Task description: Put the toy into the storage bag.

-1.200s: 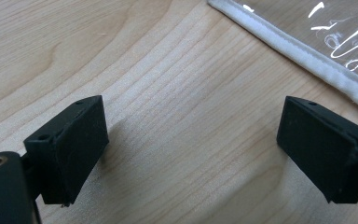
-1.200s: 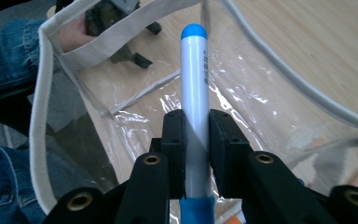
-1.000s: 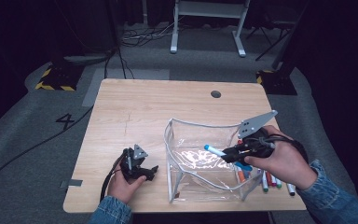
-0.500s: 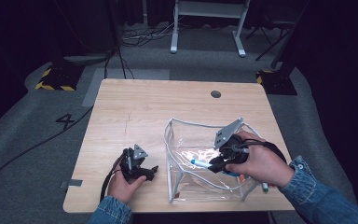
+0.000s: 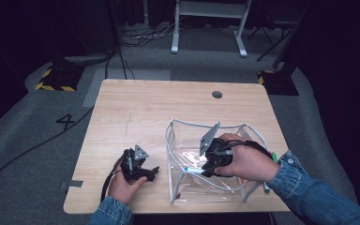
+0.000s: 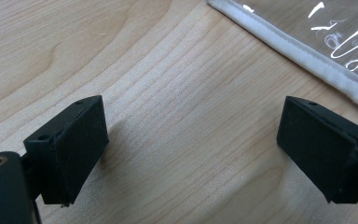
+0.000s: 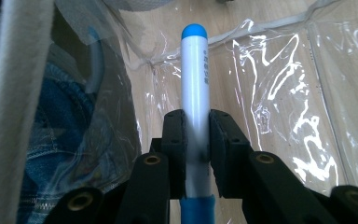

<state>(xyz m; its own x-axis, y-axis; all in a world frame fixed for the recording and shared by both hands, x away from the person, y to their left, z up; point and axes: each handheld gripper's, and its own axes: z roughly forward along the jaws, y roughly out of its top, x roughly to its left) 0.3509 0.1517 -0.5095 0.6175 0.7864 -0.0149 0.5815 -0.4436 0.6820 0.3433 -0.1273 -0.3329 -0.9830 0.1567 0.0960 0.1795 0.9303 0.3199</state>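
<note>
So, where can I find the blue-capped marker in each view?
High view: the marker lies low in the middle, inside the clear bag, held by the right gripper.
Right gripper view: it stands upright at the centre, clamped between the jaws.
Left gripper view: not in it.
Shared landmark: the bag's white edging, which also runs down the left side of the right gripper view.

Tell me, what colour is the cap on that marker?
Blue. The marker has a white barrel, seen best in the right gripper view.

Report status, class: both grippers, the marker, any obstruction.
Right gripper shut on blue-capped marker, inside clear bag. Left gripper open, over bare table. Nothing in the way.
</note>
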